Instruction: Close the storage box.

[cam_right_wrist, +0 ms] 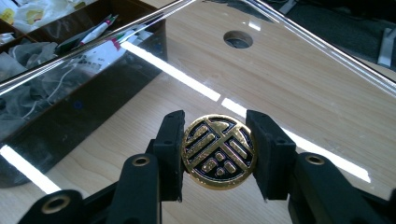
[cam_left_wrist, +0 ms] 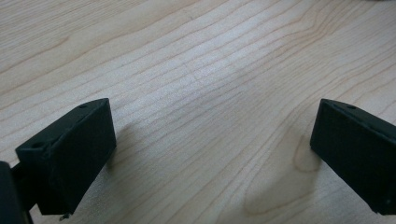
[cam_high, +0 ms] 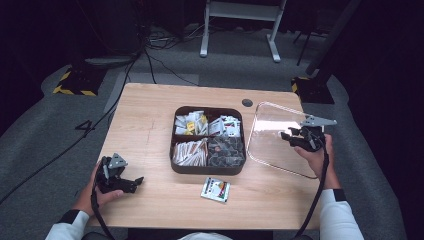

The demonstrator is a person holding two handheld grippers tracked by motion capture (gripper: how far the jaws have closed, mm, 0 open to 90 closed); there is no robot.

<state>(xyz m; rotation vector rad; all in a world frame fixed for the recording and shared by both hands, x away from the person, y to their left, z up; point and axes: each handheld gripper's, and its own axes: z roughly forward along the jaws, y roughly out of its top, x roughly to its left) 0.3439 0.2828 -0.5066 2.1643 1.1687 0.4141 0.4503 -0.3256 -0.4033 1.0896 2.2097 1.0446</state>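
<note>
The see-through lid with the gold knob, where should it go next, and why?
Probably set it flat on the table. The right gripper has its jaws shut on the gold knob, holding the clear lid tilted beside the open brown box. A loose packet lies in front, so the box likely stays open.

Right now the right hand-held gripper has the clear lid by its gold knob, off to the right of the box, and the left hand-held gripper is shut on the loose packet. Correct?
Not quite. The left hand-held gripper is open and holds nothing: the left gripper view shows bare table between its jaws. The loose packet lies apart in front of the box in the high view. The right hand-held gripper does grip the clear lid by its gold knob.
</note>
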